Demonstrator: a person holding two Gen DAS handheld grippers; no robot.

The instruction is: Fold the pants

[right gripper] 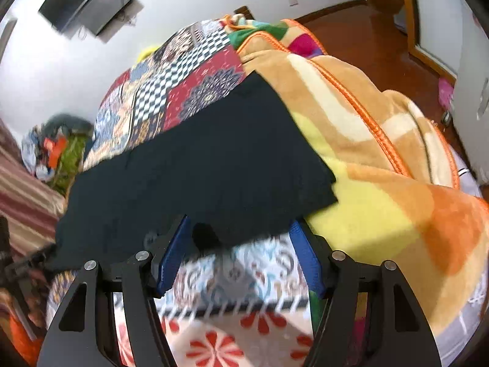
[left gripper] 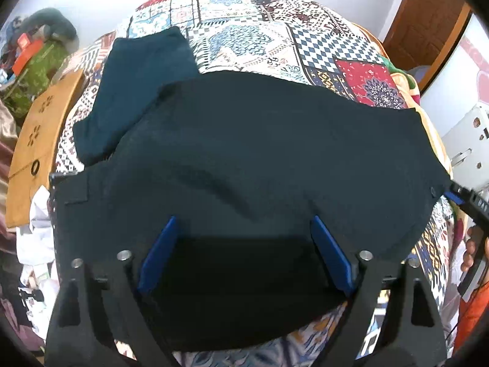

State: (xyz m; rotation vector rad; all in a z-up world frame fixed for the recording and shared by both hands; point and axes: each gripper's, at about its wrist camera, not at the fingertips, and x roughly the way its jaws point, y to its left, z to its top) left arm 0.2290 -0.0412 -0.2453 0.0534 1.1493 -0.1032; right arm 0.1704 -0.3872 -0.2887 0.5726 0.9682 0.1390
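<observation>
Black pants point(left gripper: 275, 159) lie flat on the patchwork bedspread point(left gripper: 259, 39) — left gripper point(left gripper: 243, 226) and right gripper point(right gripper: 241, 229) both spread wide, holding nothing.

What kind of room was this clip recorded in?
Most likely a bedroom in a home. The dark pants lie spread on a bed covered with a patchwork-print quilt and a fleecy orange-and-yellow blanket; a wall-mounted flat black screen and a wooden door frame also show.
</observation>
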